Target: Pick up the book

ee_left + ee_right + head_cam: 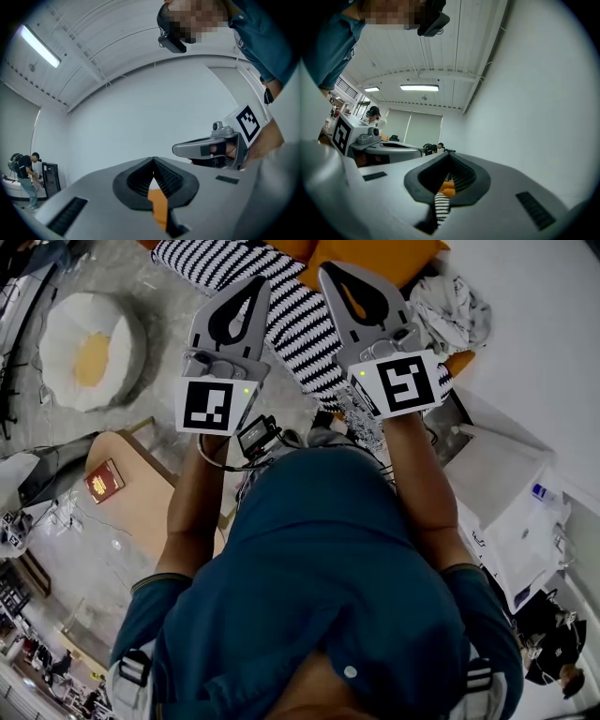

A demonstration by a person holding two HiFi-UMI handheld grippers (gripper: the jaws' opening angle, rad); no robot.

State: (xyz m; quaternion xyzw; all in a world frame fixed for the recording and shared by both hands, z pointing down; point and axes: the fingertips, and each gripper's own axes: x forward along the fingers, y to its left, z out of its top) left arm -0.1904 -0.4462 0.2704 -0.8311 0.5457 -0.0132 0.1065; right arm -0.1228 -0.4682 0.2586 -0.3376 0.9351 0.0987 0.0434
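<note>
- L tongs (255, 289): clenched, jaws meet tip to tip, empty. Sits at 11 o'clk in head view, in front of the person.
- R tongs (330, 276): also clenched, tips together, empty. Sits at 12 o'clk, just beside L tongs but not touching it.
- Both tongs point toward 12 o'clk, above a striped cushion (300, 324).
- Through the loop of the R jaws one sees black/white stripes and a bit of orange. Through the L loop one sees only orange.
- Book (103, 480): red, lies flat on the counter (141, 460) at 9 o'clk in head view. It is approx. 8 o'clk from L tongs and well apart from both tongs.
- Counter: light wood, low, at 8-9 o'clk. The book is near its 9 o'clk end.
- Orange cushion (375, 254): at 12-1 o'clk, touching the striped one, partly under it.
- White pouf (89, 348) w/ yellow centre: on the grey floor at 10 o'clk, apart from the counter.
- Crumpled white cloth (450, 301): at 2 o'clk, beside the orange cushion.
- Person: blue shirt (328, 568), one bare forearm behind each tongs.
</note>
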